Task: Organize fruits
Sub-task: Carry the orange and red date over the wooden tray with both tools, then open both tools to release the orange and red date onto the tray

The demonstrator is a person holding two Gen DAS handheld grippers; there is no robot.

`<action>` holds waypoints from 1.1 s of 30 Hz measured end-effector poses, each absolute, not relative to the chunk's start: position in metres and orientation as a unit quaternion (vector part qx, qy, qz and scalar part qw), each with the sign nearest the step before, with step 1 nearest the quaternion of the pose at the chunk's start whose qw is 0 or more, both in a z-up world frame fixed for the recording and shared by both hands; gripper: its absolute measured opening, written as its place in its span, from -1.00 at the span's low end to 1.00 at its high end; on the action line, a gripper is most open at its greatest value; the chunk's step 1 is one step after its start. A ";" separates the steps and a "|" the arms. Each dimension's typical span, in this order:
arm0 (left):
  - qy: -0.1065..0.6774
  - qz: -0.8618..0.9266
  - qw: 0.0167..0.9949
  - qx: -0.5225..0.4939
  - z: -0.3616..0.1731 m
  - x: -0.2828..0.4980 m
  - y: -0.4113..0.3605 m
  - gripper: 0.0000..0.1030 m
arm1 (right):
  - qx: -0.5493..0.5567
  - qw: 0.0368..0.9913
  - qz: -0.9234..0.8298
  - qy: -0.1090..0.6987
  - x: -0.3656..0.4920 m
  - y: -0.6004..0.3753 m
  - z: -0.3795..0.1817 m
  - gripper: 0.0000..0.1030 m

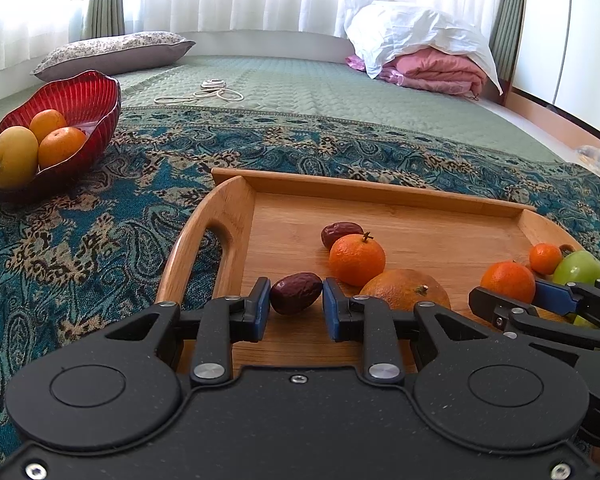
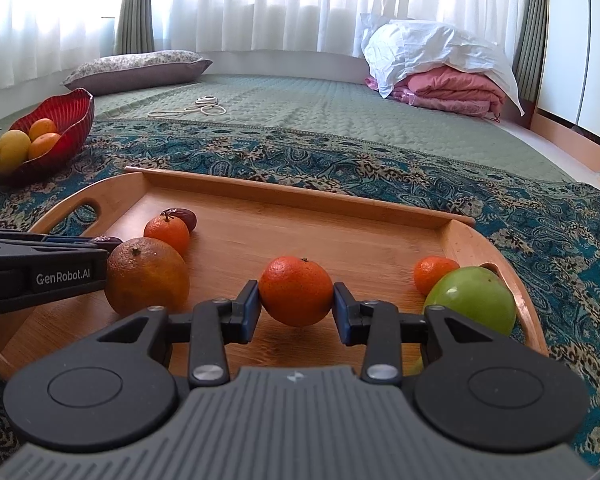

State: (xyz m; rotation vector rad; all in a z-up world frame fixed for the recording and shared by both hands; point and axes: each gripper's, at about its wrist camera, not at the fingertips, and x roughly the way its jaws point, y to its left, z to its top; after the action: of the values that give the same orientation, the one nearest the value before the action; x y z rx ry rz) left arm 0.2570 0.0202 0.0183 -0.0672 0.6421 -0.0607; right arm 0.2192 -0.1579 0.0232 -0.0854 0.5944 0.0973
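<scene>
**Two Fruits Bracketed at Once on Bamboo Tray**

Pictured on a wooden tray point(image 2: 292, 200) atop a paisley bedspread point(image 1: 100, 248): left gripper point(image 1: 296, 298) set around a dark date point(image 1: 296, 293), blue pads point(image 1: 262, 308) touching or all but touching its two ends. Looks pinched rather than merely framed, though firmness of the hold not readable. Alongside, right gripper point(image 2: 296, 306) spread about a tangerine point(image 2: 296, 291), pads at the fruit's widest line, contact on both sides apparent but any lift above the boards not certain.

Judged by appearance: date small, light, wrinkled and somewhat soft, likely tacky rather than slick; best held across its middle with mild pressure, never squeezed flat. Tangerine light to moderate, round, with loose dimpled peel prone to shifting under the pads; best taken at the equator, stem upward, grip only snug enough to stop rolling.

Left on the tray: large mottled orange point(image 2: 148, 276), second tangerine point(image 2: 167, 233) touching a second date point(image 2: 186, 216), small tangerine point(image 2: 434, 274) just beside a green apple point(image 2: 472, 302). Well apart at far left, red glass bowl point(image 1: 96, 96) with a mango point(image 1: 13, 157) and two oranges point(image 1: 62, 147), probable destination.
</scene>
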 end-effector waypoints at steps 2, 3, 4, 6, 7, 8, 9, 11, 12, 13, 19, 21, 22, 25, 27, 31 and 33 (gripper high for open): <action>0.315 -0.030 0.948 -0.031 0.018 0.257 0.020 -0.48 | -0.042 0.953 0.048 0.295 0.220 -0.157 0.022 -0.15; 0.315 -0.030 0.948 -0.032 0.018 0.257 0.020 -0.48 | -0.040 0.953 0.048 0.297 0.221 -0.157 0.022 -0.15; 0.316 -0.030 0.948 -0.032 0.018 0.257 0.020 -0.48 | -0.039 0.952 0.049 0.299 0.221 -0.157 0.021 -0.15; 0.316 -0.031 0.948 -0.033 0.019 0.257 0.020 -0.48 | -0.035 0.951 0.049 0.303 0.222 -0.157 0.020 -0.15; 0.316 -0.031 0.948 -0.032 0.019 0.257 0.020 -0.48 | -0.033 0.951 0.049 0.303 0.222 -0.158 0.019 -0.14; 0.316 -0.031 0.948 -0.032 0.019 0.257 0.020 -0.49 | -0.030 0.951 0.049 0.303 0.222 -0.158 0.019 -0.14; 0.316 -0.032 0.948 -0.031 0.019 0.256 0.020 -0.49 | -0.028 0.951 0.049 0.304 0.223 -0.158 0.019 -0.14; 0.316 -0.033 0.948 -0.029 0.019 0.256 0.020 -0.49 | -0.027 0.951 0.049 0.304 0.223 -0.159 0.019 -0.14; 0.316 -0.033 0.948 -0.028 0.019 0.255 0.020 -0.49 | -0.027 0.951 0.049 0.304 0.222 -0.159 0.019 -0.14; 0.317 -0.033 0.948 -0.028 0.019 0.255 0.020 -0.49 | -0.026 0.951 0.049 0.305 0.222 -0.159 0.019 -0.14; 0.312 -0.033 0.949 -0.027 0.022 0.253 0.019 -0.49 | -0.017 0.951 0.048 0.305 0.223 -0.160 0.019 -0.12; 0.310 -0.033 0.950 -0.026 0.023 0.251 0.019 -0.46 | -0.014 0.952 0.048 0.301 0.221 -0.162 0.021 -0.12; 0.310 -0.034 0.950 -0.025 0.024 0.250 0.019 -0.42 | -0.014 0.953 0.049 0.299 0.220 -0.162 0.022 -0.12; 0.308 -0.031 0.950 -0.024 0.027 0.248 0.020 -0.28 | -0.017 0.955 0.051 0.292 0.217 -0.163 0.026 -0.12; 0.308 -0.031 0.951 -0.024 0.029 0.246 0.020 -0.25 | -0.019 0.956 0.051 0.287 0.215 -0.163 0.029 -0.05; 0.303 -0.028 0.952 -0.023 0.032 0.241 0.021 -0.07 | -0.021 0.959 0.050 0.277 0.210 -0.164 0.035 0.14; 0.301 -0.023 0.953 -0.020 0.036 0.238 0.022 0.05 | -0.021 0.961 0.049 0.272 0.206 -0.165 0.038 0.16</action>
State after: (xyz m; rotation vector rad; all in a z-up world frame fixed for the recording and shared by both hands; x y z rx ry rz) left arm 0.2379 0.0218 0.0355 -0.0413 0.6106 -0.0462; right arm 0.2065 -0.1648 0.0379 -0.0424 0.5518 0.0984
